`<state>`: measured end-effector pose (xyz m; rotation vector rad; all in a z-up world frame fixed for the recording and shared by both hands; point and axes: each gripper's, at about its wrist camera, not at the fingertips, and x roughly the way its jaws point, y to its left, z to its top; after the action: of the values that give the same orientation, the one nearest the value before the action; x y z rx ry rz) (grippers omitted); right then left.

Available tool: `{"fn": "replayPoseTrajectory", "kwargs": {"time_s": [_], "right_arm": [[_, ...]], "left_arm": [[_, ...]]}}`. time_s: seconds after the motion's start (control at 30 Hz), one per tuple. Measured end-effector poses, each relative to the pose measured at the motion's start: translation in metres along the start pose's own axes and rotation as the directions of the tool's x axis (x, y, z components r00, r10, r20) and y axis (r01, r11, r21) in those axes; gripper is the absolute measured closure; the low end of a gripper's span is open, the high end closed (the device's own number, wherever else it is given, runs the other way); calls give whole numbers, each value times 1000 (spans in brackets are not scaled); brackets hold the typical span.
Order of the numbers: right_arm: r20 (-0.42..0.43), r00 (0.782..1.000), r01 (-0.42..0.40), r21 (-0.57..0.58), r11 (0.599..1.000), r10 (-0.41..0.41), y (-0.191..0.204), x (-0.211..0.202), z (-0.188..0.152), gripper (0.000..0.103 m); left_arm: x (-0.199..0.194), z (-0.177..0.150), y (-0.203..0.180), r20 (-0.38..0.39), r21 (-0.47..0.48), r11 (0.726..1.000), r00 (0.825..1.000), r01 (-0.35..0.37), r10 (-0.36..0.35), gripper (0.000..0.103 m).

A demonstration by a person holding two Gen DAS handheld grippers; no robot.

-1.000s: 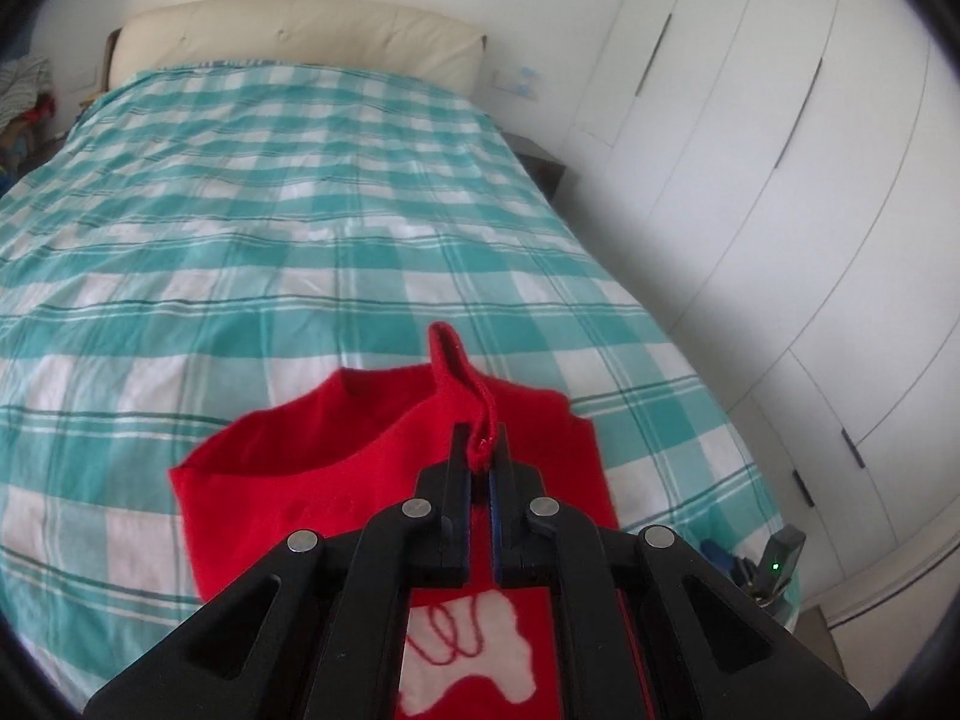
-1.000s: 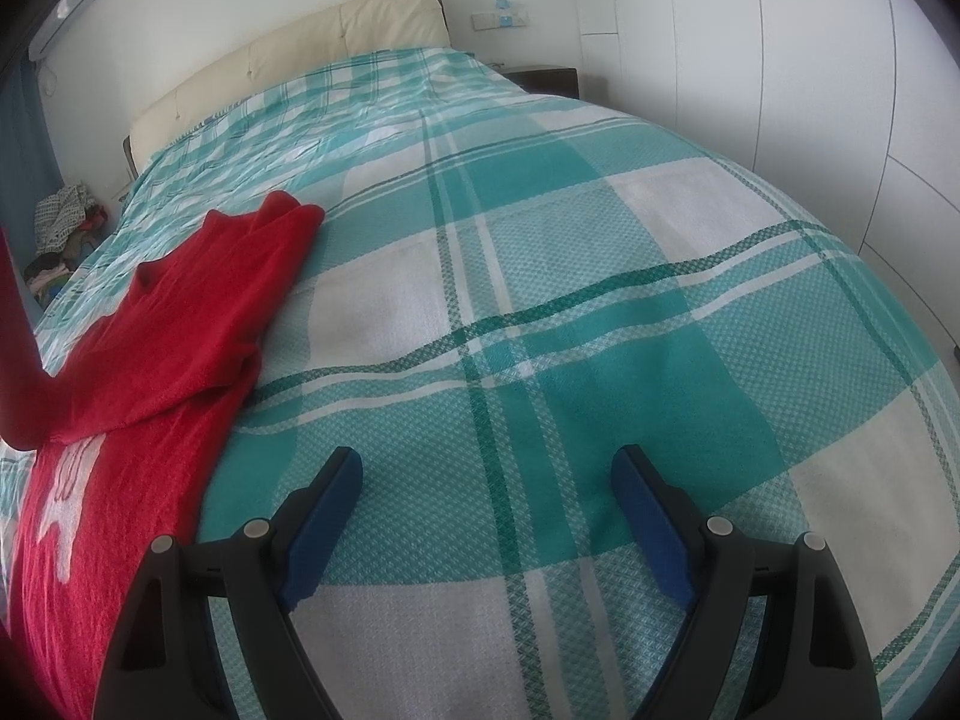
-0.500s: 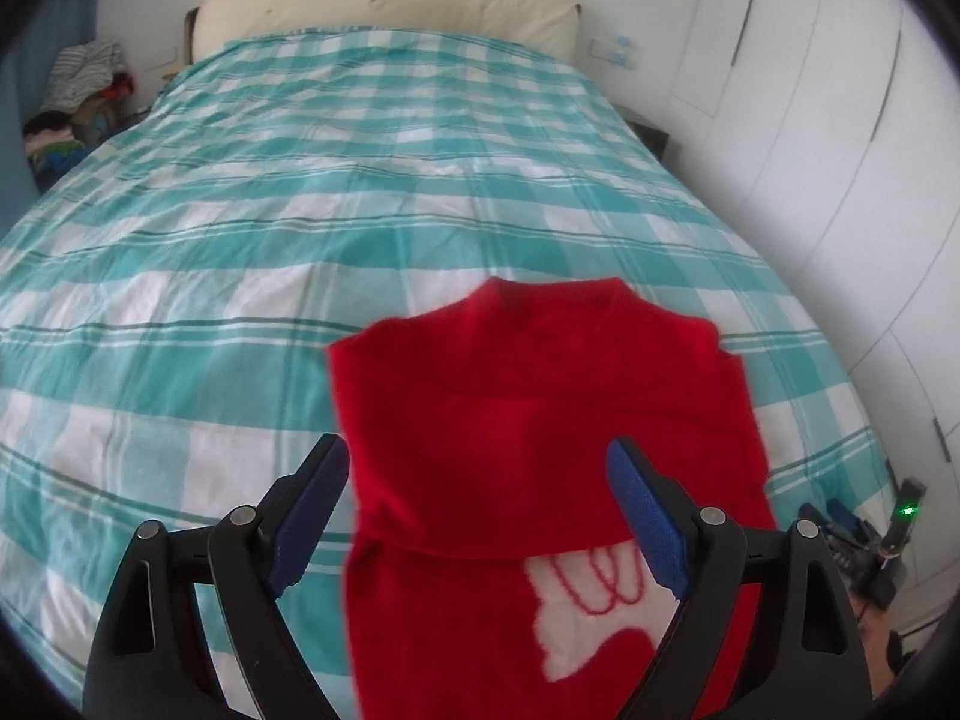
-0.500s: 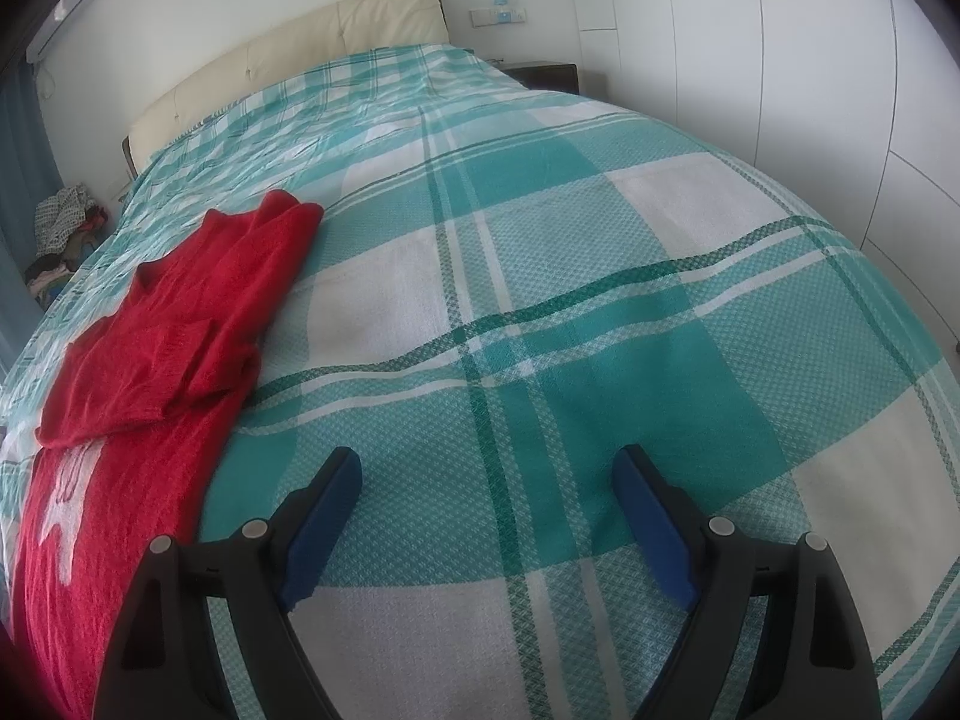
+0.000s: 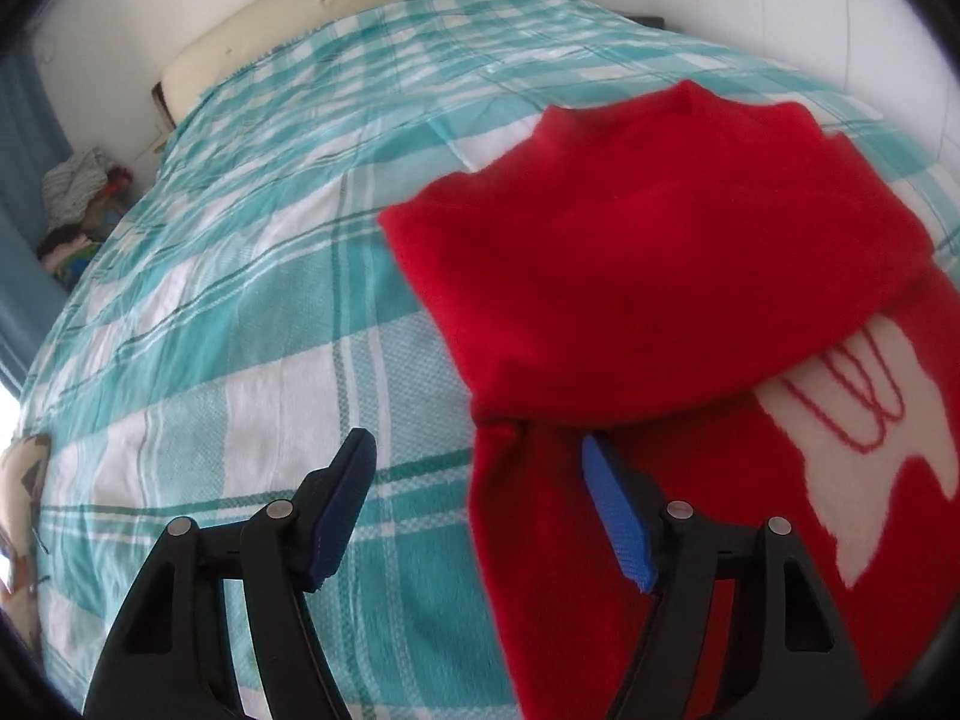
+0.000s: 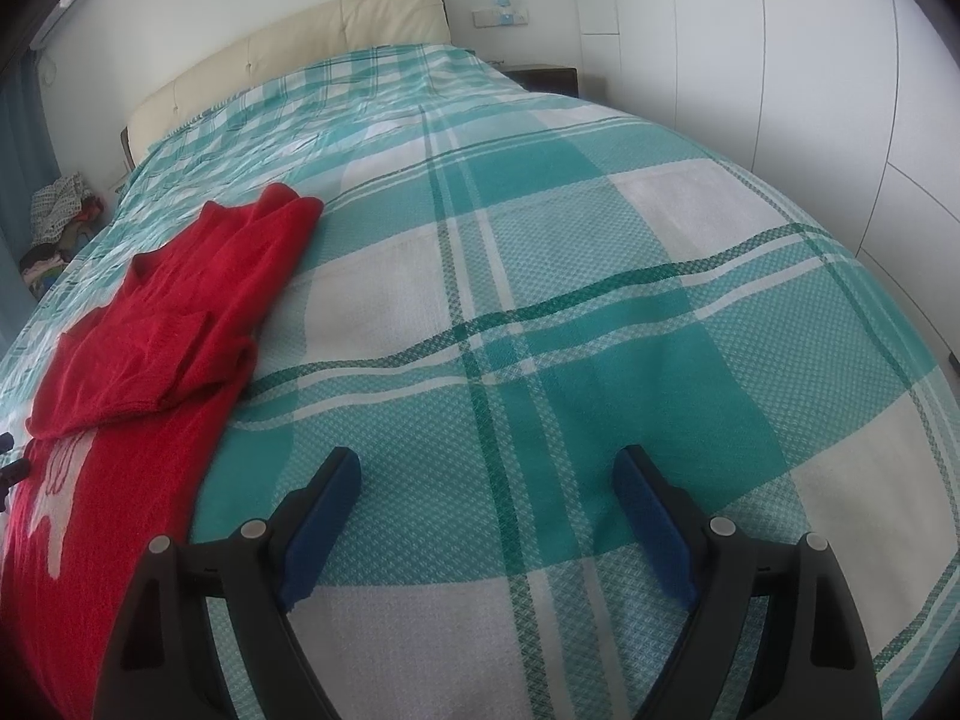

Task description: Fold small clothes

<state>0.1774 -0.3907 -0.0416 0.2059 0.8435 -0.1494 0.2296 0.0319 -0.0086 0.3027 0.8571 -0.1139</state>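
A small red sweater (image 5: 654,276) with a white motif (image 5: 870,450) lies on the teal checked bedspread (image 5: 240,312), its upper part folded down over the body. My left gripper (image 5: 480,474) is open and empty, just above the sweater's left edge below the fold. In the right wrist view the sweater (image 6: 162,324) lies at the left. My right gripper (image 6: 486,480) is open and empty over bare bedspread (image 6: 570,276), to the right of the sweater.
A cream headboard (image 6: 288,60) stands at the far end of the bed. White wardrobe doors (image 6: 810,60) line the right side. A dark nightstand (image 6: 540,75) sits by the headboard. A pile of clothes (image 5: 78,204) lies left of the bed.
My left gripper let go of the sweater's sleeve and opened. It then moved left and down toward the sweater's left edge. My right gripper stayed still and open.
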Motion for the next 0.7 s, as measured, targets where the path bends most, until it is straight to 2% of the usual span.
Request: {"fn": "replayPoseTrajectory", "kwargs": {"time_s": [0.03,0.07,0.1,0.13,0.2,0.27,0.37,0.4,0.43,0.47,0.5,0.53,0.6,0.7], "right_arm": [[0,1000,-1,1,1000,1,0,0,0,17],[0,1000,-2,1,1000,2,-1,0,0,17],[0,1000,-1,1,1000,1,-1,0,0,17],[0,1000,-1,1,1000,1,-1,0,0,17],[-2,1000,0,0,1000,0,-1,0,0,17],[-5,1000,3,-5,1000,-4,0,0,0,16],[-11,1000,13,-16,1000,-13,2,1,0,15],[-10,1000,13,-16,1000,-13,2,1,0,15],[-9,1000,10,-13,1000,-10,1,1,0,15],[-8,1000,6,-9,1000,-6,1,1,1,15],[-5,1000,2,-3,1000,-2,0,0,1,15],[-3,1000,-2,4,1000,2,0,0,1,15],[1,1000,-6,16,1000,6,-1,-1,1,15],[2,1000,2,12,1000,-2,0,-1,2,15]], "left_arm": [[5,1,6,6,-44,999,1000,-23,23,57],[11,0,14,-9,-93,995,1000,-29,28,99],[15,-5,22,-19,-148,989,1000,-3,0,98],[14,-12,27,-5,-176,984,1000,-4,3,98],[9,-23,26,14,-161,987,1000,-22,24,100],[9,-28,27,-7,-164,985,999,-48,48,102],[7,-31,36,-25,-213,976,999,-49,44,97],[4,-31,38,-31,-222,974,999,-50,45,88],[0,-33,38,-35,-224,973,998,-64,57,79],[-6,-34,38,-32,-221,972,997,-79,74,56],[-14,-38,38,-19,-217,971,995,-96,94,37],[-22,-39,36,-1,-210,971,993,-114,117,31],[-39,-44,33,26,-194,971,989,-138,145,22],[-54,-49,26,39,-176,972,985,-157,166,19]]}}
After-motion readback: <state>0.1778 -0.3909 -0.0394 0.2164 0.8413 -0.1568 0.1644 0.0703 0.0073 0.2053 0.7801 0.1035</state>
